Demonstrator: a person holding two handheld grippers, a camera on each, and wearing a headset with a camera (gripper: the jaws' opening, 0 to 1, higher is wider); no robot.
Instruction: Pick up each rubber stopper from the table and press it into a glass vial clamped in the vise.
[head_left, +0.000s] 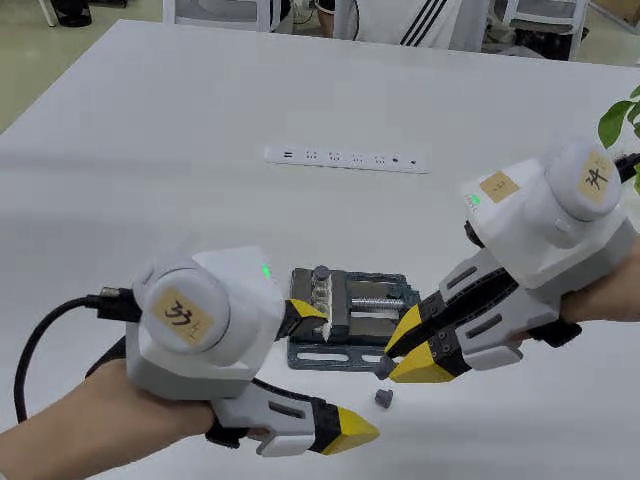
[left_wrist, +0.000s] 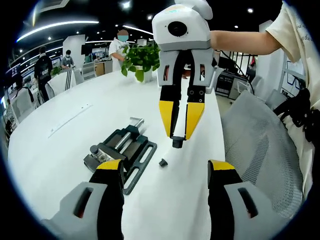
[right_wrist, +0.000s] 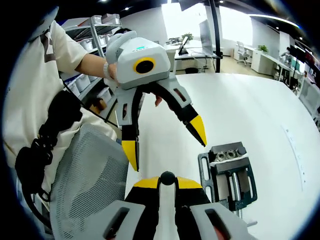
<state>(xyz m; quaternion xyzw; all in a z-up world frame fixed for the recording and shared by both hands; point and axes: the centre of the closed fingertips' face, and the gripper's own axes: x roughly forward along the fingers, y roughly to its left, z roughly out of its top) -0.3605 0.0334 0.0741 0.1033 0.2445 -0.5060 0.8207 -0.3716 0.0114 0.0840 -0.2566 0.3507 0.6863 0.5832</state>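
Now the right tool (head_left: 393, 364) pinches a stopper (right_wrist: 167, 177) just off the vise (head_left: 350, 315), toward the bench's (head_left: 200, 120) near edge. A loose stopper (head_left: 383, 398) lies below it. The left tool (head_left: 335, 372) gapes wide.

The head view looks forward and down on the desk (head_left: 150, 150) from above. The vise (head_left: 345, 315) sits at lower centre of the frame, near the lens.

The left gripper view looks along its own jaws from low over the desk. It places the vise at centre left and the right hand-held gripper (left_wrist: 178, 136) at upper centre, close.

The right gripper view faces back toward it. It places the left hand-held gripper (right_wrist: 166, 150) at centre and the vise at lower right.

All three views share the vise and the surrounding desk surface.
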